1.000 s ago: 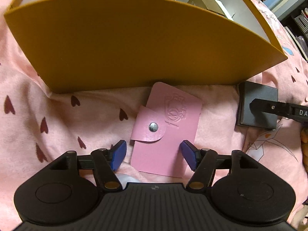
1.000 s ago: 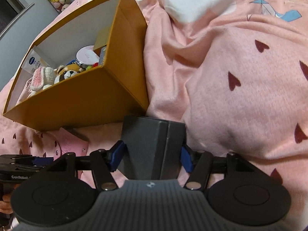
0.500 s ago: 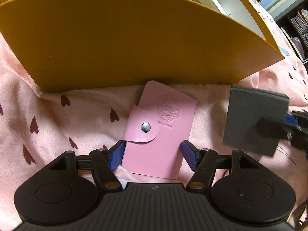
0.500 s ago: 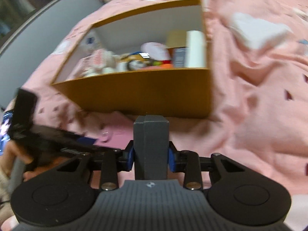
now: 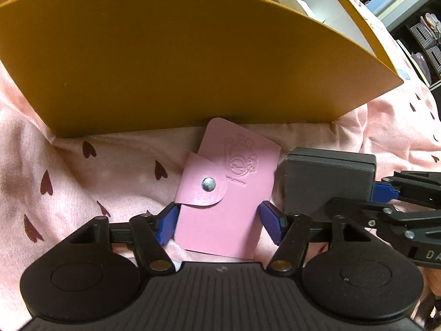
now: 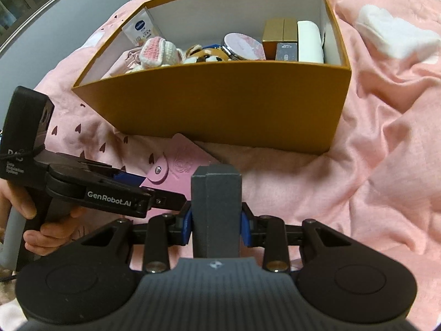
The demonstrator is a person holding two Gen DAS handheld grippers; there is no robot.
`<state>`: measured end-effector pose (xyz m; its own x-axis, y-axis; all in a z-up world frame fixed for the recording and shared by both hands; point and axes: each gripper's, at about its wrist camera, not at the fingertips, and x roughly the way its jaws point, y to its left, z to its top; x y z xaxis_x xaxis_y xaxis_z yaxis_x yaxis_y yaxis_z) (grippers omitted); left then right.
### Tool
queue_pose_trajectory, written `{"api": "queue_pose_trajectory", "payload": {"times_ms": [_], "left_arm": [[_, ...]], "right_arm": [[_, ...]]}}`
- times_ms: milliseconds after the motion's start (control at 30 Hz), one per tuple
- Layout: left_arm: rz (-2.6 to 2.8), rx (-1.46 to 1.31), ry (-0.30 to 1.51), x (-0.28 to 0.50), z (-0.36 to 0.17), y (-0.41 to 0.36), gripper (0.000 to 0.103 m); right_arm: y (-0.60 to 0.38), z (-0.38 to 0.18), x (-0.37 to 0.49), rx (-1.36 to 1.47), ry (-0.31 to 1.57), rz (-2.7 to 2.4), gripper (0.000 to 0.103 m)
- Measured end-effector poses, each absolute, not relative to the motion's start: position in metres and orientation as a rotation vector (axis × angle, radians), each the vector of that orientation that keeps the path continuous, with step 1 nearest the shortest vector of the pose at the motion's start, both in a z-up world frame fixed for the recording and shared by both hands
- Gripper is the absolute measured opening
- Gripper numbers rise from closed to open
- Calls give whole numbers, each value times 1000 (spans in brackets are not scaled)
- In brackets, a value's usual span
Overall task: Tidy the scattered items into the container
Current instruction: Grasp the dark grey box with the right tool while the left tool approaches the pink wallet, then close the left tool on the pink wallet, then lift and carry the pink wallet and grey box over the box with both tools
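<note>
A pink snap-button card holder (image 5: 228, 182) lies flat on the pink blanket, against the front wall of the orange box (image 5: 193, 55). My left gripper (image 5: 217, 222) straddles its near half. The jaws are closing, and the blue pads stand right at the holder's edges without clearly pressing. My right gripper (image 6: 216, 226) is shut on a dark grey box (image 6: 216, 207), held edge-on above the blanket. In the left wrist view that grey box (image 5: 325, 176) hangs just right of the card holder. The orange box (image 6: 220, 104) stands open ahead of both grippers.
The orange box holds several things: a crochet piece (image 6: 157, 52), a plush toy (image 6: 204, 55), a round tin (image 6: 242, 47), gold boxes (image 6: 278, 33), a white case (image 6: 310, 41) and a tube (image 6: 140, 30). A hand (image 6: 49, 220) grips the left handle. Rumpled blanket (image 6: 386, 138) lies to the right.
My right gripper closed on the grey box, lifted it off the blanket, rolled it edge-on and carried it toward the card holder. The left jaws narrowed around the card holder.
</note>
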<state>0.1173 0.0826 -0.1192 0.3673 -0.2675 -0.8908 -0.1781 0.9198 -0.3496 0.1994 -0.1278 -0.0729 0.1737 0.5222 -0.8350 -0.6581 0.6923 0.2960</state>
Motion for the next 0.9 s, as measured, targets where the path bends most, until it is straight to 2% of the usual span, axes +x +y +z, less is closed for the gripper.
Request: {"api": "queue_pose_trajectory", "payload": {"times_ms": [267,433,533,900], "left_arm": [[-107,-360,1156,106,-107,71,41],[-132,-292,1099,101,-92,60,34],[-173,-305,1056,101,-85,56,27],[-169,-311,1061,116,-89,42,27]], "right_arm": [[-134,-76,203,-106,1134,820,37],[-139,-77,208,-59,1155,793,37],[-142,-77,210,-36,1168,780,37],[-147,-77,213,-1,1185,744,41]]}}
